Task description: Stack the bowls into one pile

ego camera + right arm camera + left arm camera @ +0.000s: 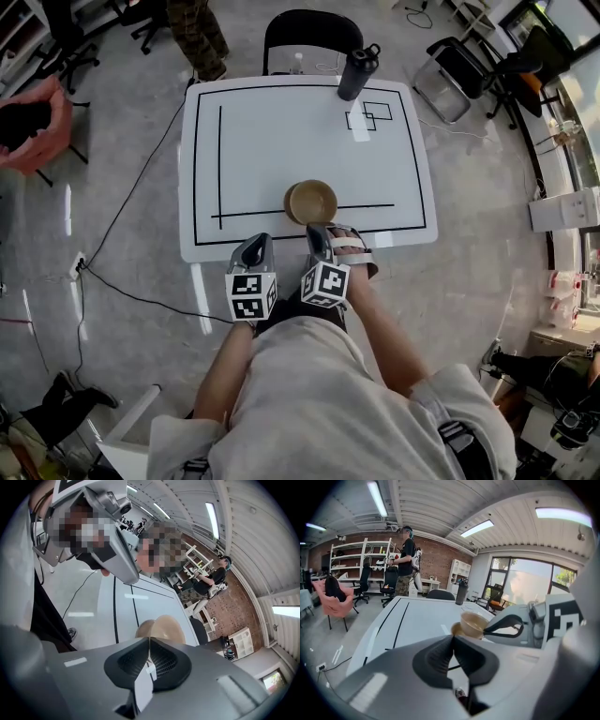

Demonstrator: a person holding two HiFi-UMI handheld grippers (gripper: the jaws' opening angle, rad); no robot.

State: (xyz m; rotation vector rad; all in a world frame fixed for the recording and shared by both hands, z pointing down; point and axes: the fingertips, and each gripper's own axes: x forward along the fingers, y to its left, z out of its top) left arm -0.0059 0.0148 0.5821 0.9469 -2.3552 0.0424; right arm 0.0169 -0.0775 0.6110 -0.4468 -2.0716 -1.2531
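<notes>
The bowls [311,202] sit together at 6 o'clock on the white surface [272,131], with a dark bottle [357,72] at 1 o'clock. The right gripper [317,231] pinches the near rim of the top bowl [165,627]. The left gripper [256,247] hangs at 7 o'clock, its jaws together and empty.

Tabletop [281,141] seemingly open between bowl [311,200], bottle [358,71]
</notes>
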